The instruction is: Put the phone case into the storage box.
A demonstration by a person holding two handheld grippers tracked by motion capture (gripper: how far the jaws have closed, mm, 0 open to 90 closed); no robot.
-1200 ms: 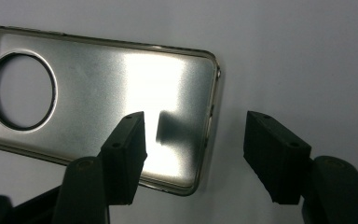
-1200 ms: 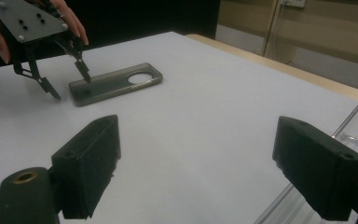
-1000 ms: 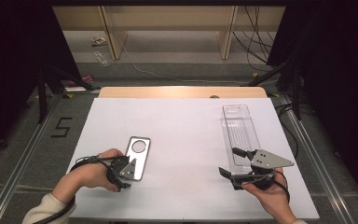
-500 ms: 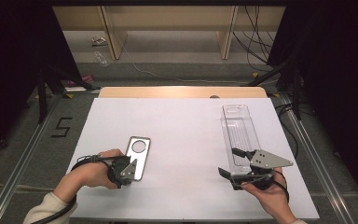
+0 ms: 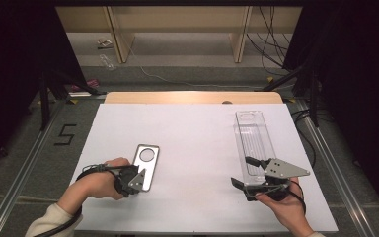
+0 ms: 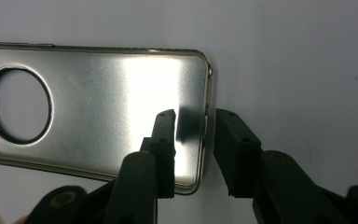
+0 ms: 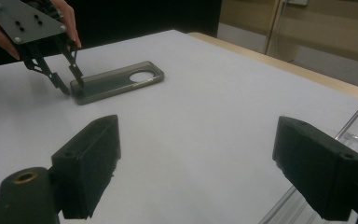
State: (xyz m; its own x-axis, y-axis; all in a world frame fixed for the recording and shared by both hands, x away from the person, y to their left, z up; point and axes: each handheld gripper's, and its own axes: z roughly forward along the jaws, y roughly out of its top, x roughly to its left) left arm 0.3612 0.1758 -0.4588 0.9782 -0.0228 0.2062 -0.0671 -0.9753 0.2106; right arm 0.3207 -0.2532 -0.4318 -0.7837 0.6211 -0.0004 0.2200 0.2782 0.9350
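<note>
A metallic phone case point(image 5: 146, 159) with a round camera hole lies flat on the white table, at the left front. My left gripper point(image 5: 139, 180) is at its near end. In the left gripper view the jaws of the left gripper point(image 6: 193, 116) straddle the end wall of the case point(image 6: 98, 112), one jaw inside and one outside. They have just been closing, and a gap still shows beside the inner jaw. In the right gripper view, the left gripper point(image 7: 73, 85) is at the end of the case point(image 7: 116, 81). My right gripper point(image 5: 242, 170) is wide open and holds nothing point(image 7: 196, 135).
A long clear plastic tray point(image 5: 253, 136) lies on the right side of the table, its near end beside the right gripper. The white tabletop point(image 5: 197, 143) ends at a wooden strip point(image 5: 192, 97) at the far edge. Cables and stands sit on the floor beyond.
The left gripper's jaws have drawn closer together around the case's near end. Both hands have stayed where they were.
</note>
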